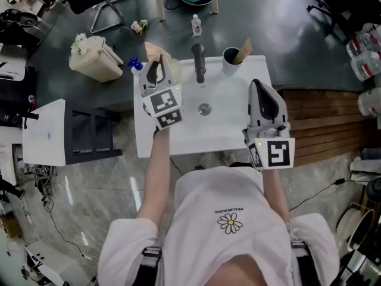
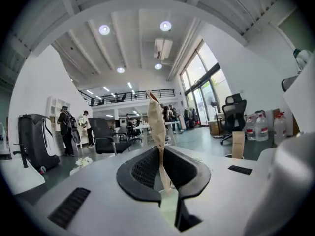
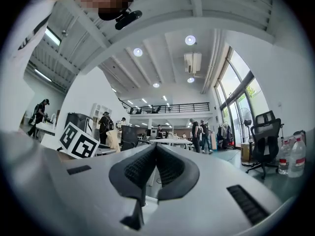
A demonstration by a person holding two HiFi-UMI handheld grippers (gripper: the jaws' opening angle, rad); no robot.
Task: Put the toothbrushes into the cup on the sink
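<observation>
A white sink with a dark faucet lies below me. At its back right corner stands a dark cup with one tan-wrapped toothbrush in it. My left gripper hovers over the sink's back left corner, shut on another tan-wrapped toothbrush. In the left gripper view that toothbrush stands up between the closed jaws of the left gripper. My right gripper is over the sink's right edge. Its jaws meet with nothing between them in the right gripper view, where the right gripper points out into the room.
A beige bin and a blue spray bottle sit left of the sink. A small bottle stands on the floor behind the faucet. Wooden decking lies to the right, a grey rack and a white panel to the left.
</observation>
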